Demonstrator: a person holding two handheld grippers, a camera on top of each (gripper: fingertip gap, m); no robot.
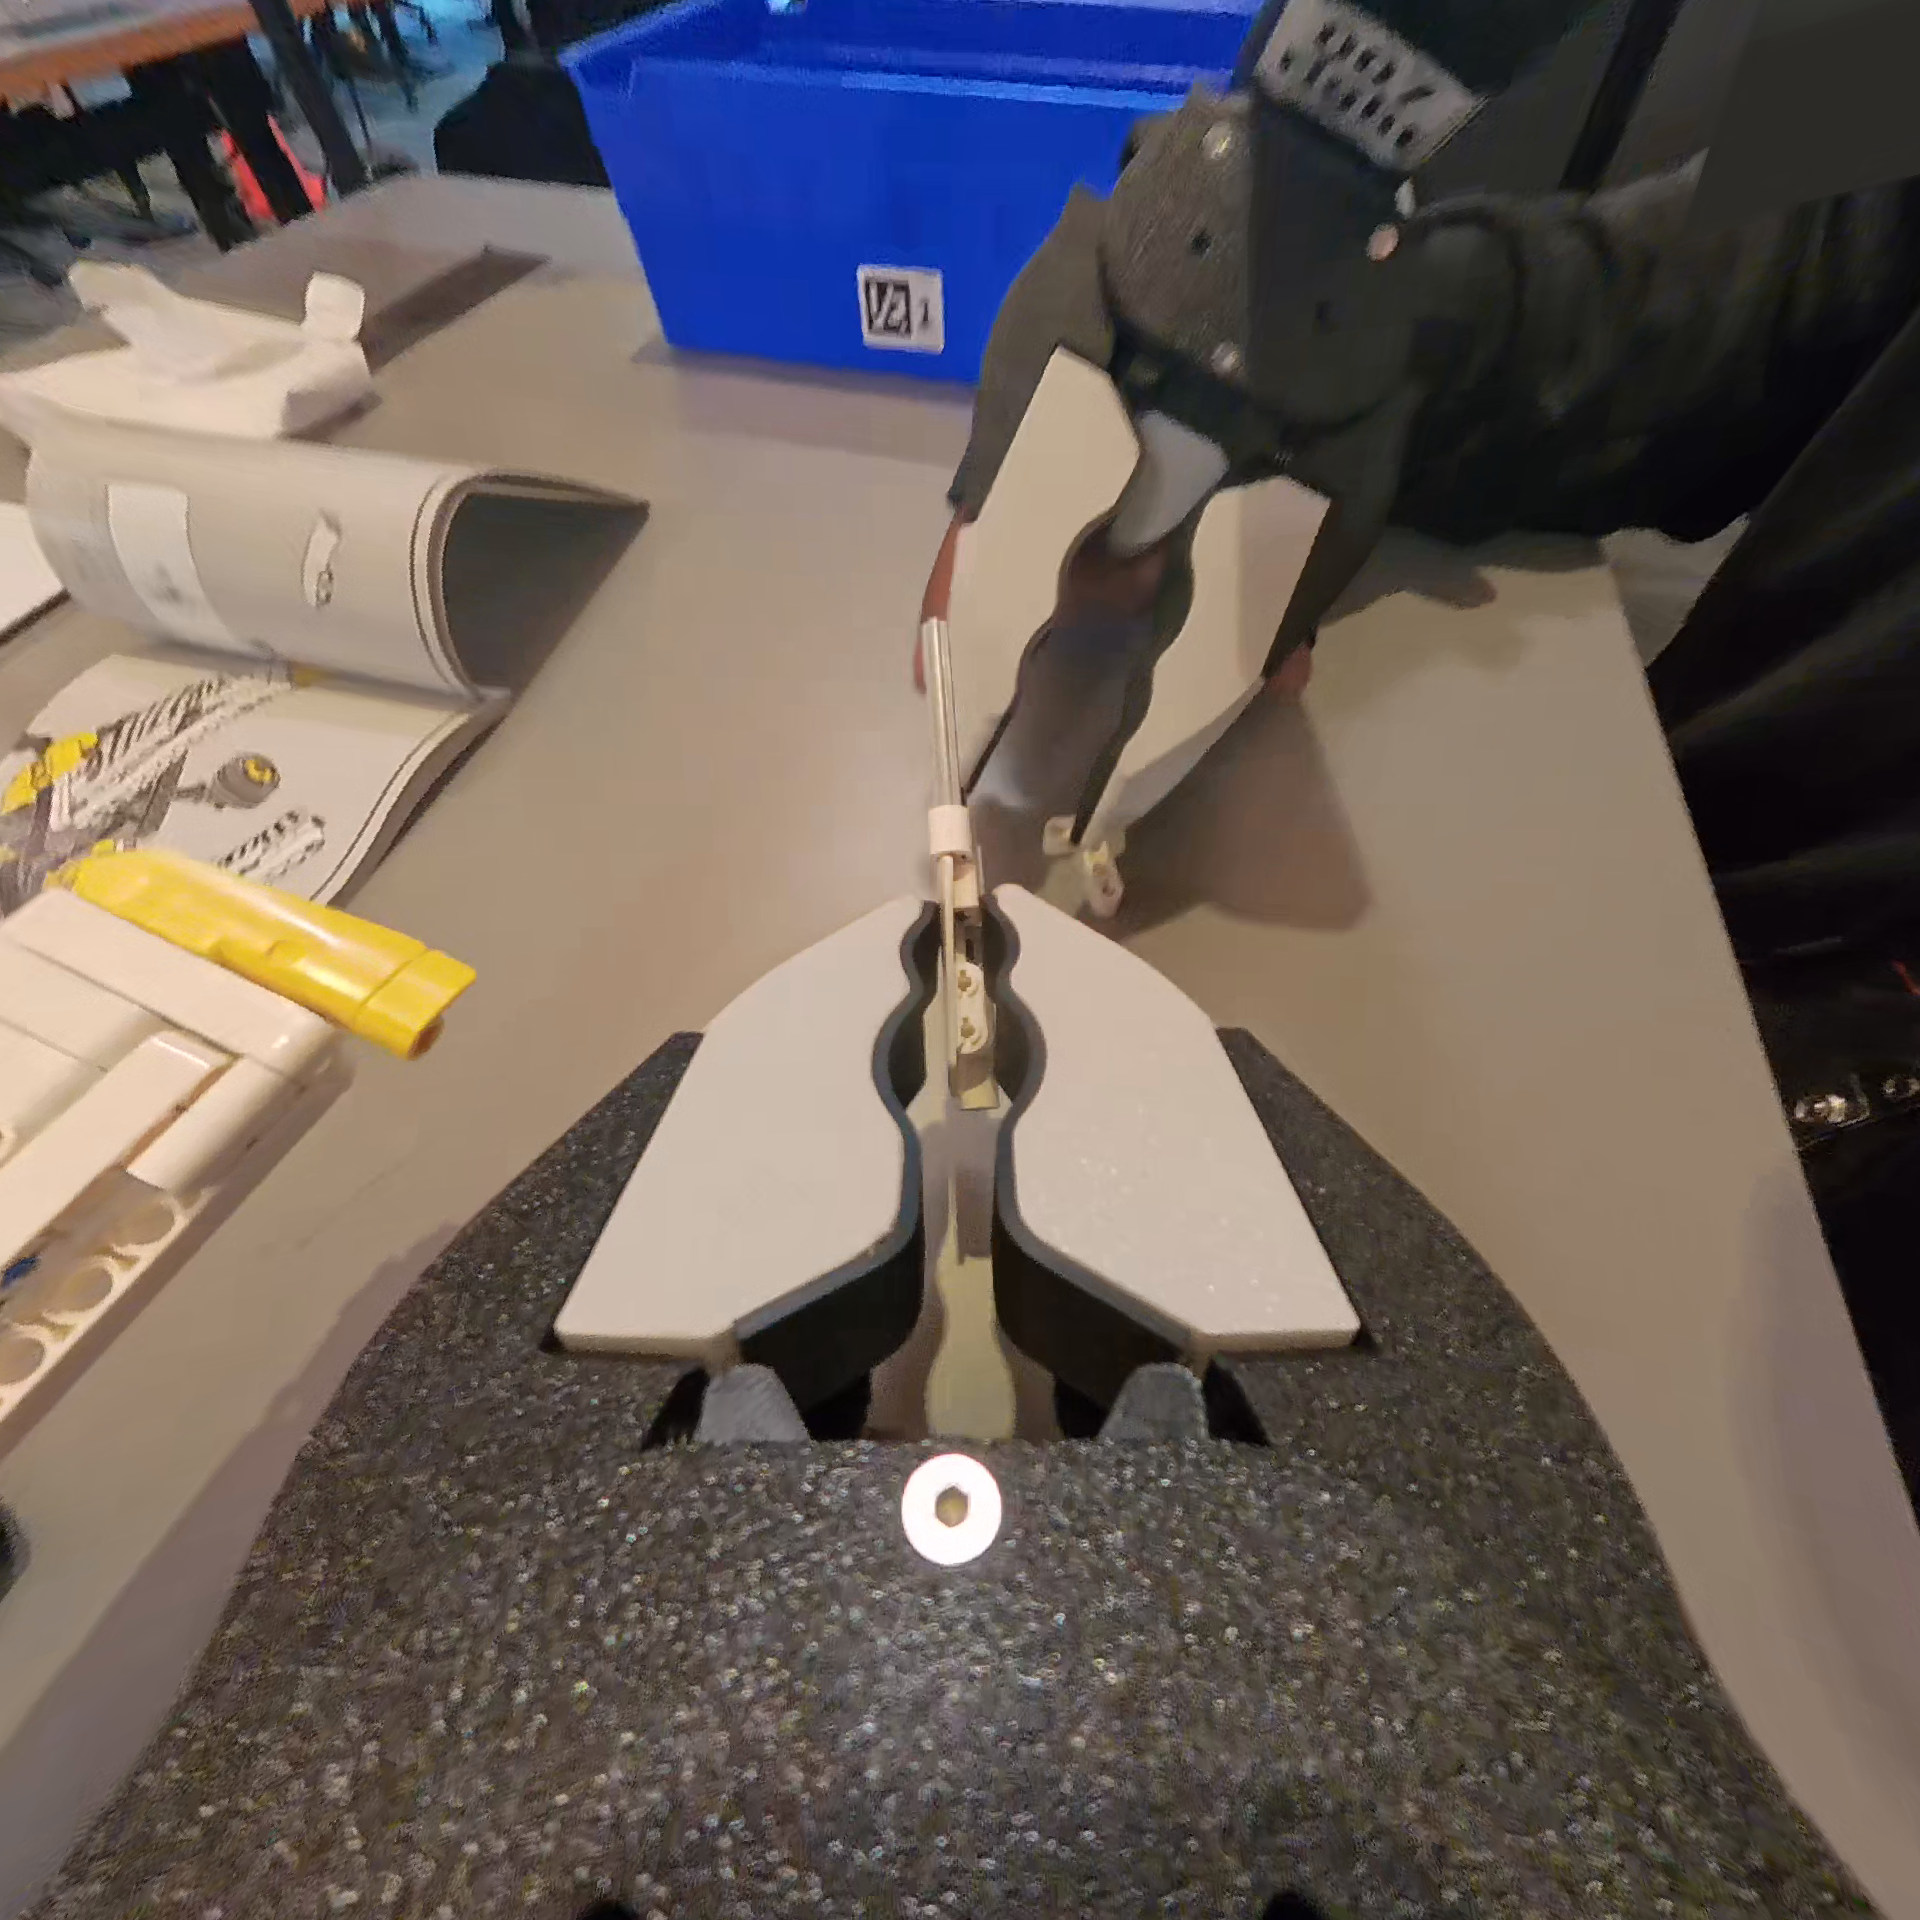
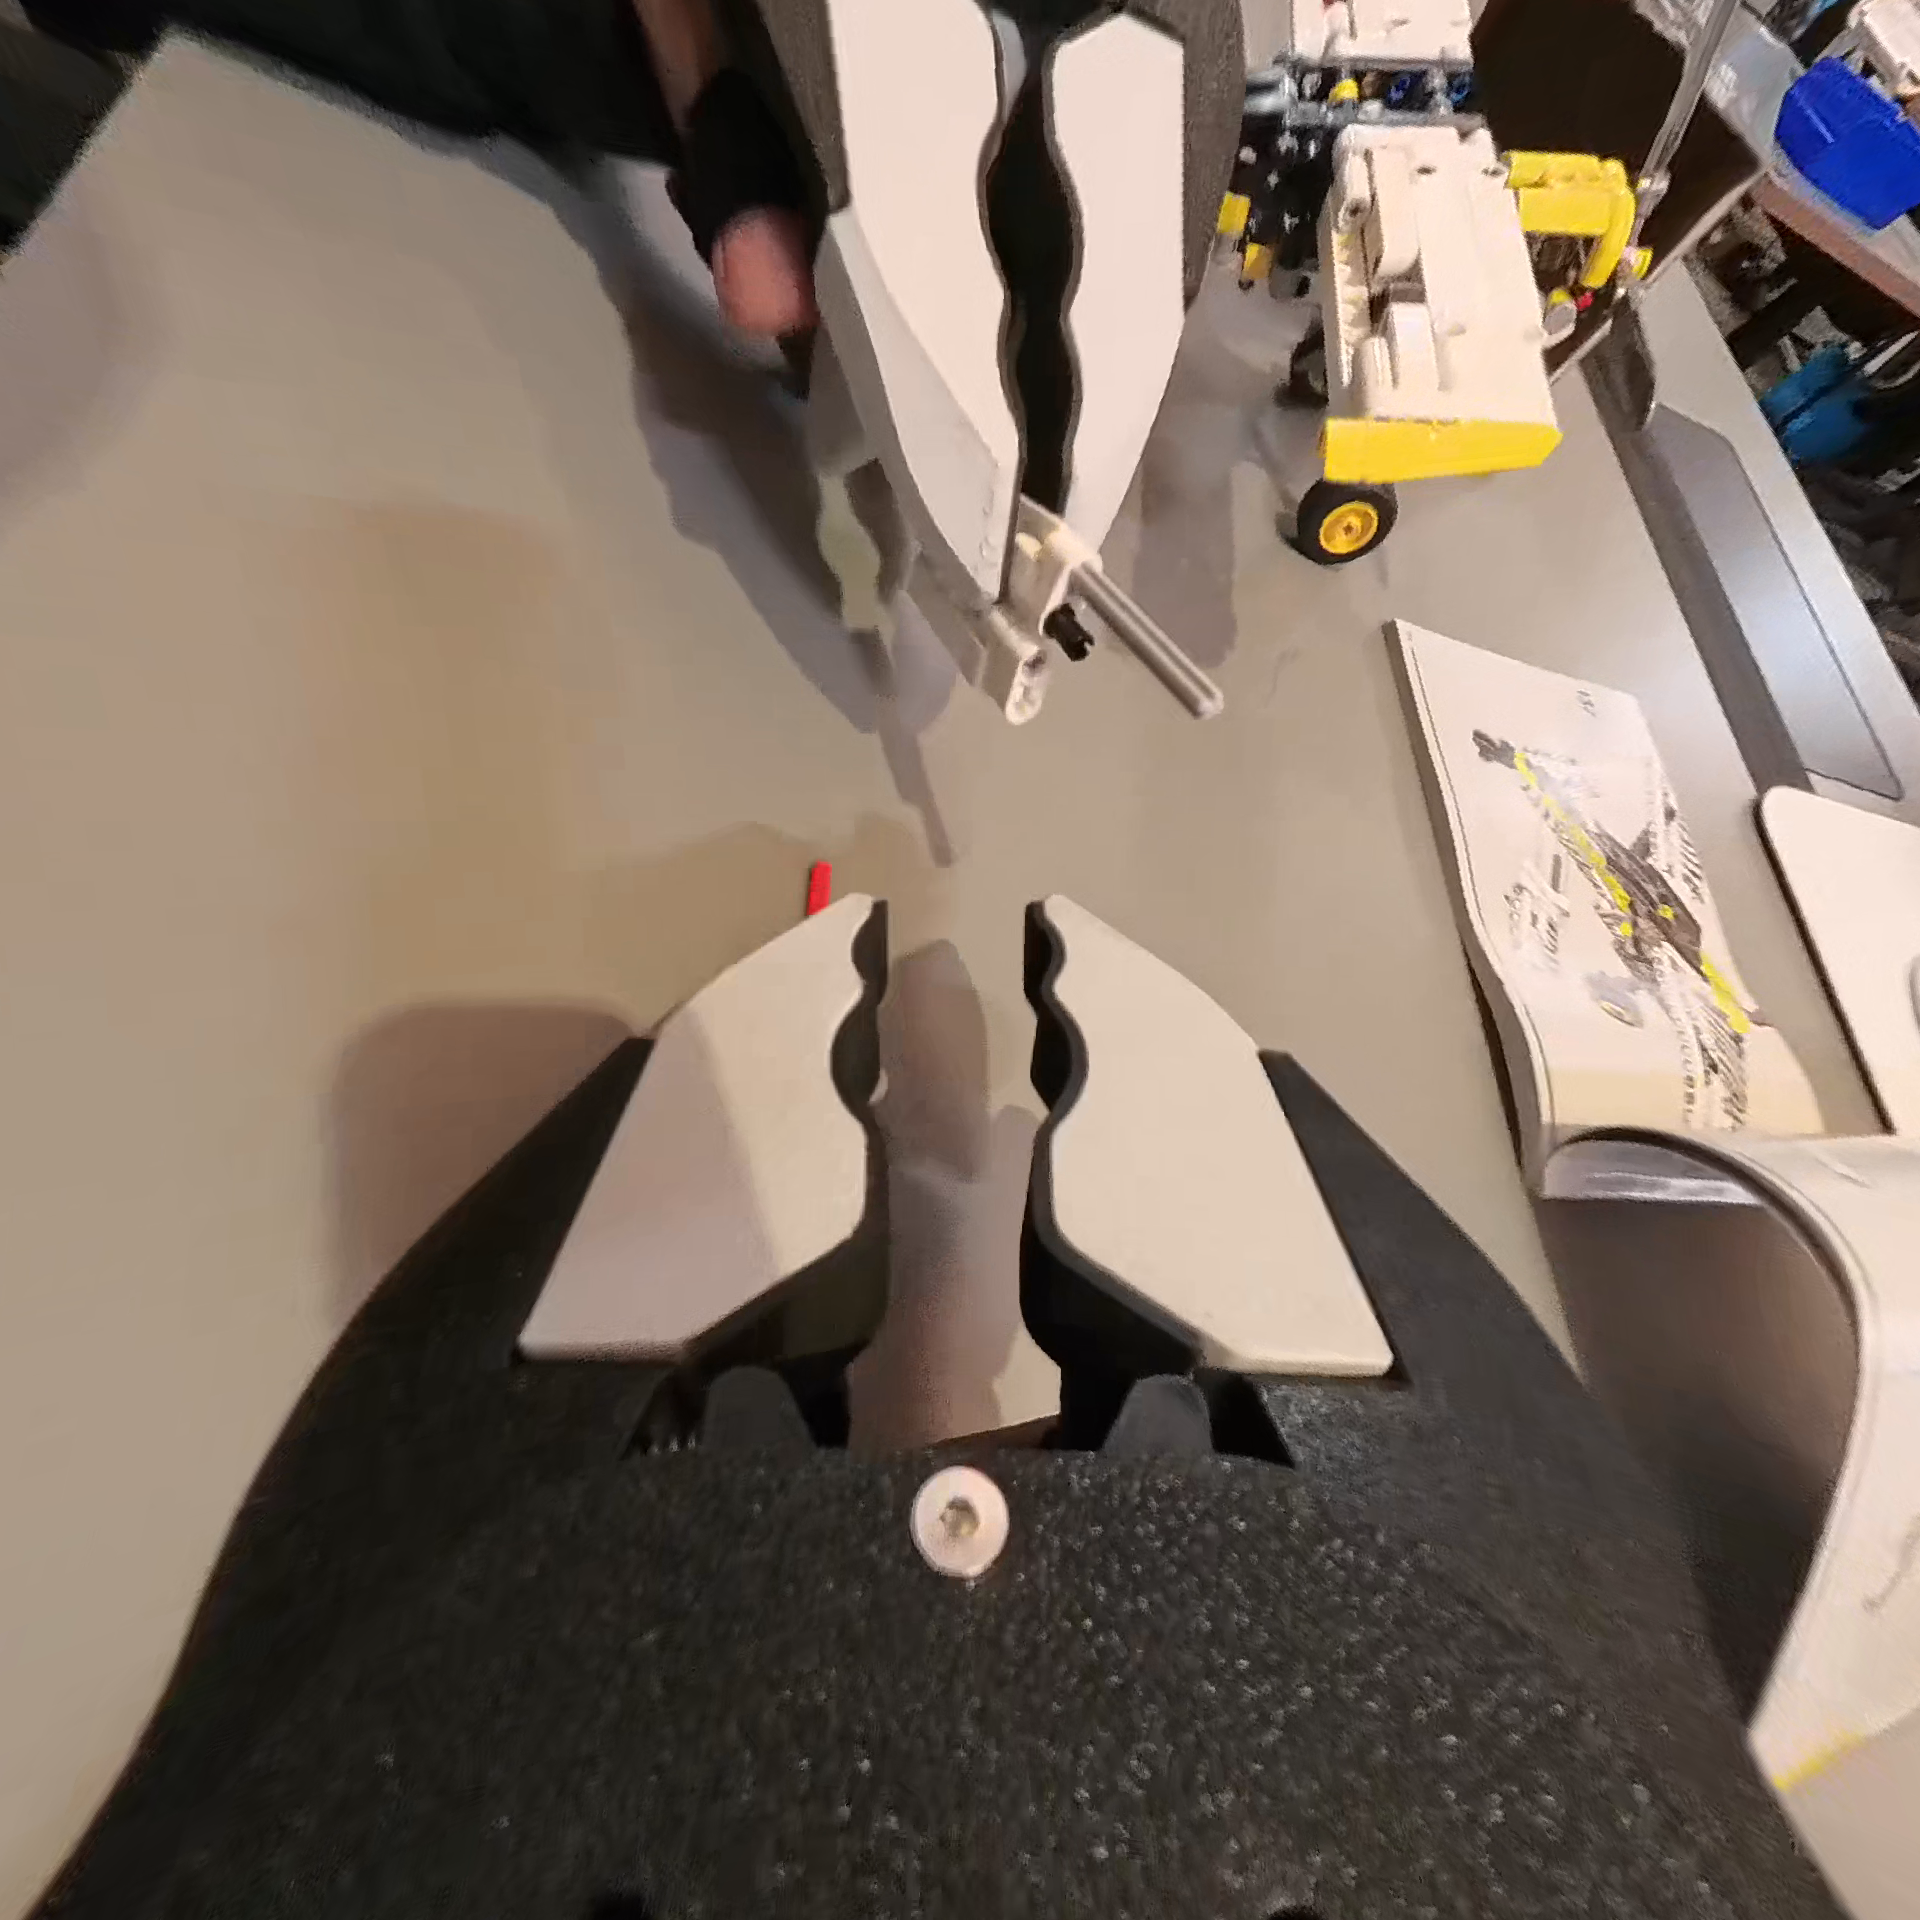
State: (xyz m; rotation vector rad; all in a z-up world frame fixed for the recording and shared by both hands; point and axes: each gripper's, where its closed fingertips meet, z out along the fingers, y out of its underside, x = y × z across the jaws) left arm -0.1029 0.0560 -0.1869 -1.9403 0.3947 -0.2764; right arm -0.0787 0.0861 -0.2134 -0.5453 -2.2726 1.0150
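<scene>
My left gripper (image 1: pixel 961 904) is shut on a small white beam assembly (image 1: pixel 964 997) gripped between its pads. A grey axle (image 1: pixel 943 717) with a white bush (image 1: pixel 951 831) sticks out forward past the tips. The right wrist view shows this gripper (image 2: pixel 1039 520) with the beam (image 2: pixel 1023 665), a black pin (image 2: pixel 1070 632) and the axle (image 2: pixel 1153 649) above the table. My right gripper (image 2: pixel 956 914) is open with nothing between its pads. A small red piece (image 2: pixel 819 888) lies on the table by its left fingertip. A loose white piece (image 1: pixel 1086 868) lies near the right gripper's tips (image 1: pixel 1039 805).
A blue bin (image 1: pixel 831 177) stands at the table's far side. An open instruction booklet (image 1: pixel 260 769) with curled pages (image 1: pixel 312 561) and a white and yellow brick model (image 1: pixel 260 935) lie to the left. The model (image 2: pixel 1434 312) and booklet (image 2: pixel 1621 914) also show in the right wrist view. The tips of one gripper are about 5 cm away from the tips of the other.
</scene>
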